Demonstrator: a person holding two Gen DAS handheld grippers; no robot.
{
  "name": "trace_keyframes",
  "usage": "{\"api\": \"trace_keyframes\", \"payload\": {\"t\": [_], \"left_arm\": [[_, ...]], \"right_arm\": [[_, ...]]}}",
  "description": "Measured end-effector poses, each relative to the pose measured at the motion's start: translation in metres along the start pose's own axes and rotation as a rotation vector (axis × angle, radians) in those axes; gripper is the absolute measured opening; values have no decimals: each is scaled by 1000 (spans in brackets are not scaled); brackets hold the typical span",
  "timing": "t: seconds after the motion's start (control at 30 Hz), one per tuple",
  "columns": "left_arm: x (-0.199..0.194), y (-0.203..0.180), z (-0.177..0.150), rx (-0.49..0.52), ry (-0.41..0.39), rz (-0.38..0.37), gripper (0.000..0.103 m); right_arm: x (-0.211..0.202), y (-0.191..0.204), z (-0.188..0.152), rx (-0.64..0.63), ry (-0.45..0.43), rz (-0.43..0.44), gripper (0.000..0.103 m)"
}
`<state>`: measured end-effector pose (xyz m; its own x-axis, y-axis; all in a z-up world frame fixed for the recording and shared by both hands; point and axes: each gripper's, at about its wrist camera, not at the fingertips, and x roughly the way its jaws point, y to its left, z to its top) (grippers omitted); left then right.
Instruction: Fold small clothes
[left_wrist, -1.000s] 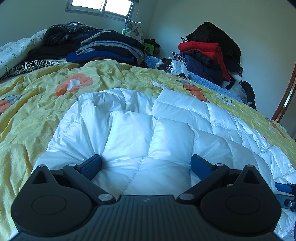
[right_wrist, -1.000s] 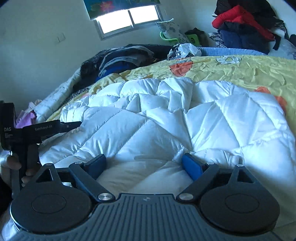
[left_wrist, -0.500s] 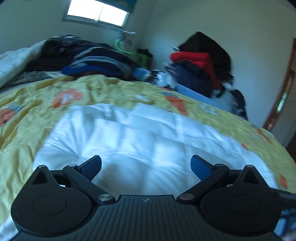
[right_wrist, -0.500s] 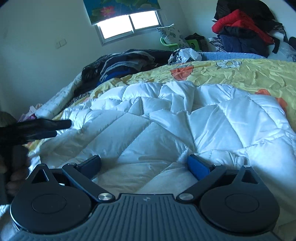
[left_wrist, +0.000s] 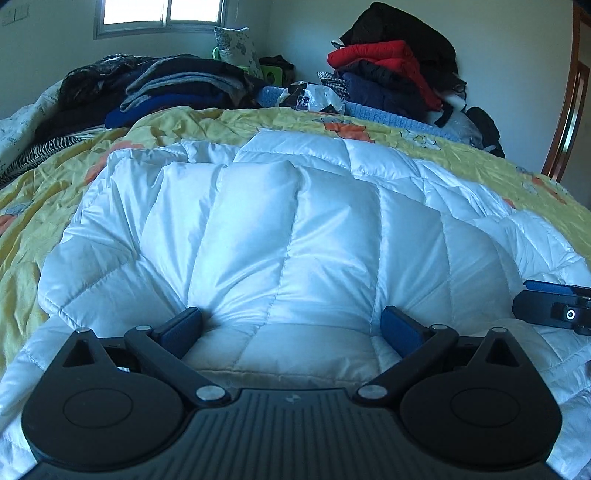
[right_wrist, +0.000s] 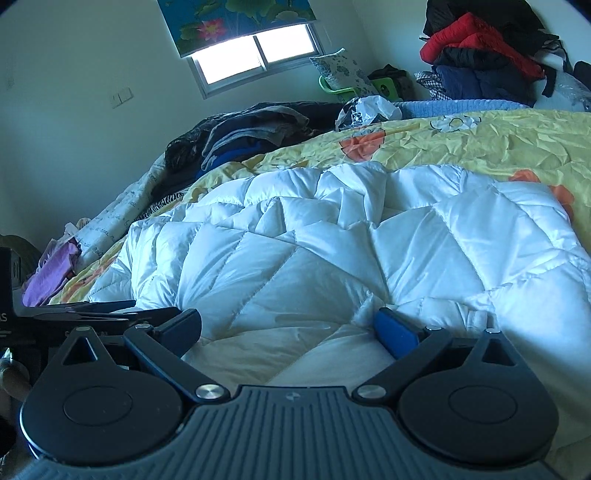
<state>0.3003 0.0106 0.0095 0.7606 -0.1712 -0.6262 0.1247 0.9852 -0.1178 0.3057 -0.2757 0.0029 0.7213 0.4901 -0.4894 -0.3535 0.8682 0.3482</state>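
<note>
A white quilted puffer garment (left_wrist: 295, 221) lies spread on the yellow flowered bedsheet (left_wrist: 44, 192). My left gripper (left_wrist: 290, 321) rests low on its near edge, jaws wide open, with a puffed panel bulging between the blue pads without being pinched. My right gripper (right_wrist: 288, 326) stands open the same way on the garment (right_wrist: 332, 258), over a creamy inner layer at the hem. Each gripper shows in the other's view: the right gripper (left_wrist: 554, 306) at the far right, the left gripper (right_wrist: 92, 314) at the lower left.
Folded dark clothes (left_wrist: 177, 85) are stacked at the head of the bed. A heap of red and dark jackets (left_wrist: 388, 70) stands at the back right beside a plastic bag (left_wrist: 314, 98). A purple cloth (right_wrist: 51, 273) lies at the bed's left edge. A wooden door frame (left_wrist: 569, 110) is at the right.
The left gripper slid sideways over the garment and rolled a little; in the right wrist view it now sits lower and closer. The right gripper's jaws spread slightly wider.
</note>
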Motion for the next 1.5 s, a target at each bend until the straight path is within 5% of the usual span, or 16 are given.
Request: {"api": "trace_keyframes", "payload": {"t": [0.17,0.3,0.53,0.93,1.07,1.2,1.33,1.5], "left_arm": [[-2,0,0,-2,-9,5,103],[-3,1,-1,-7,-11,1,103],[-4,2,-1,-8,-13,2,103],[-10,0,-4,-6,-35,28,103],[-42,-1,-10,-20,-77,107,103],[-107,10,-28,-95,-117,-18,103],[-132,18,-57,-92,-39,-48,103],[-127,34,-91,-18,56,75,103]], "right_arm": [[-16,-2,-1,33,-67,-53,93],[-62,-4,-9,157,-166,-112,102],[-72,3,-38,56,12,-208,101],[-67,6,-48,1,11,-199,101],[-84,-1,-44,98,-10,-208,101],[-126,9,-47,152,-56,-130,103],[-142,32,-62,66,2,-95,103],[-137,52,-102,-173,148,-193,100]]}}
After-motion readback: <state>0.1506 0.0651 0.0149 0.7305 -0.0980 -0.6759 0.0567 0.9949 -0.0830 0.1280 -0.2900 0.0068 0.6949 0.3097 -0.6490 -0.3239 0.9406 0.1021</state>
